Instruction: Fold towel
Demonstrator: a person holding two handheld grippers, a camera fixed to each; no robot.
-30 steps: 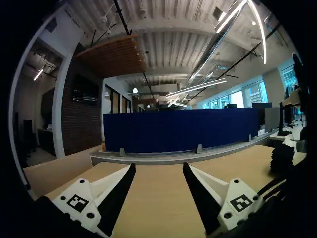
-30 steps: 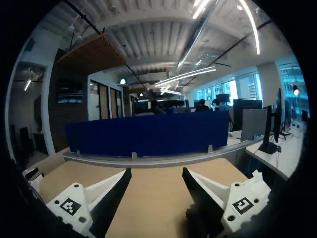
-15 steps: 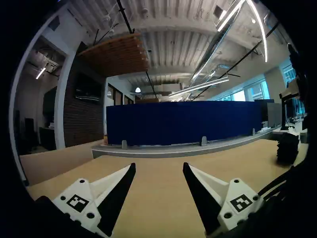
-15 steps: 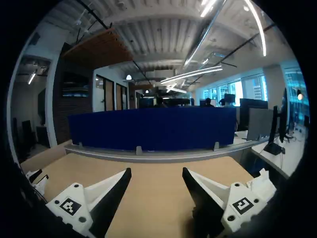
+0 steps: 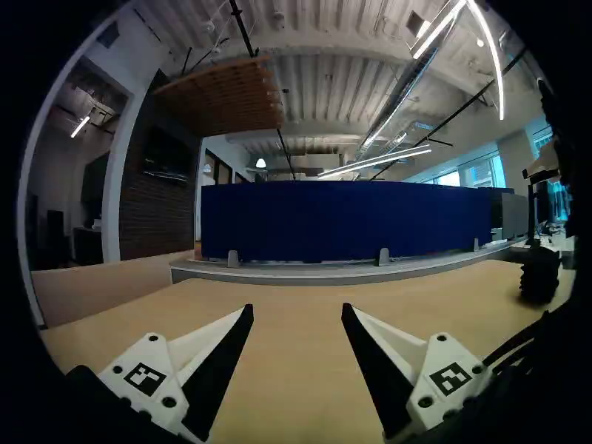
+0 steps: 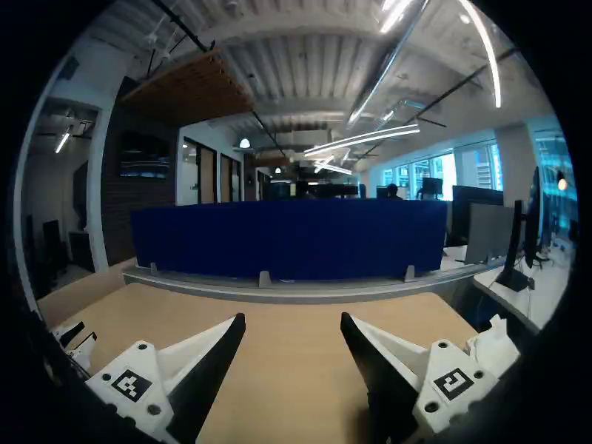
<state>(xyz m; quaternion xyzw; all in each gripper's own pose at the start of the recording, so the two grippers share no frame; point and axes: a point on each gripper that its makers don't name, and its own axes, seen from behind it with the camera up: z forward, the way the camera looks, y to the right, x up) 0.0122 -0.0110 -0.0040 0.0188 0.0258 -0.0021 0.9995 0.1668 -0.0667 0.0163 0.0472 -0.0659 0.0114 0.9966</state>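
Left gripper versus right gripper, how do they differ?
The left gripper sits low: the blue partition hides the desks behind; the right gripper sees monitors over it, so probably higher. Beside the left gripper is a black ridged object; beside the right gripper, a white desk. Both open, above the wooden table.

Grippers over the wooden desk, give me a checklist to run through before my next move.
1. Left gripper open, nothing between its fingers: ok.
2. Right gripper open, nothing between its fingers: ok.
3. Wooden desk bare ahead of both grippers: ok.
4. Dark ribbed object at the desk's right side in the left gripper view, apart from the fingers: ok.
5. Blue divider beyond the desk's far edge: ok.
6. Towel's place: cannot tell.
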